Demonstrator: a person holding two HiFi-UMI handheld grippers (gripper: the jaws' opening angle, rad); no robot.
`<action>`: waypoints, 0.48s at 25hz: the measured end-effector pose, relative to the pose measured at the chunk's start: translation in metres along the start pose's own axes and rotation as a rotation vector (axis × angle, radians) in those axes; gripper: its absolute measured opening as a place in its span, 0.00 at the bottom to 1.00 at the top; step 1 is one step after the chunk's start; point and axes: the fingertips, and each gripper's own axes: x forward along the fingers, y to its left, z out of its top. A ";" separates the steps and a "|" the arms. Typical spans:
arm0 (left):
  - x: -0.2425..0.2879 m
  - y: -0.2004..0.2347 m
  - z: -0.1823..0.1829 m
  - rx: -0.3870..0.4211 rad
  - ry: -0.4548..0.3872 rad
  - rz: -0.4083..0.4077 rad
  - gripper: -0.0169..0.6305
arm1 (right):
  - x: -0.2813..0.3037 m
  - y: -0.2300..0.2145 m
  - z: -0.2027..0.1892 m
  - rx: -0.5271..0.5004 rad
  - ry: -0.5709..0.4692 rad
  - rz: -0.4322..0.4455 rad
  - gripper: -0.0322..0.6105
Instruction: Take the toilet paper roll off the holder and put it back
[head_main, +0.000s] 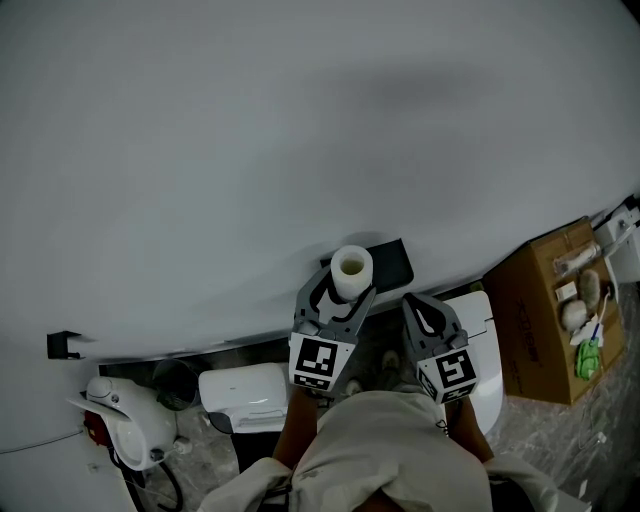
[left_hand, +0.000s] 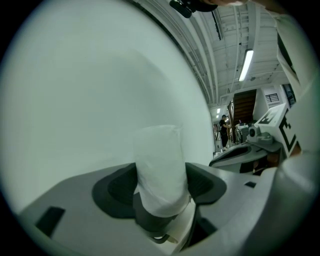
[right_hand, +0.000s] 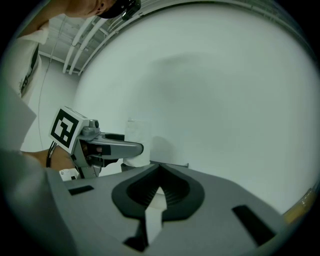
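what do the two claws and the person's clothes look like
The left claw and the right claw are both grey, with broad wedge-shaped jaws lined with black ribbed pads. Each carries a white cube printed with black square markers. No cables show on either. The person wears a light-coloured top.

Head view steeply down, gripper views close toward wall (head_main: 300, 120), all sharing roll (head_main: 351, 270)

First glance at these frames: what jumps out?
The white toilet paper roll stands upright, clamped in the left gripper, at the black holder on the bare white wall. Beside it, the right gripper is shut and empty. An open cardboard box sits far right.
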 end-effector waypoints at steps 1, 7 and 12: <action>-0.003 0.000 0.001 0.002 -0.003 -0.001 0.50 | -0.001 0.001 0.000 0.000 -0.003 -0.003 0.05; -0.021 -0.002 0.006 0.008 -0.021 -0.010 0.50 | -0.009 0.014 0.004 -0.004 -0.015 -0.024 0.05; -0.040 -0.008 0.008 0.008 -0.034 -0.019 0.50 | -0.020 0.028 0.006 -0.010 -0.024 -0.038 0.05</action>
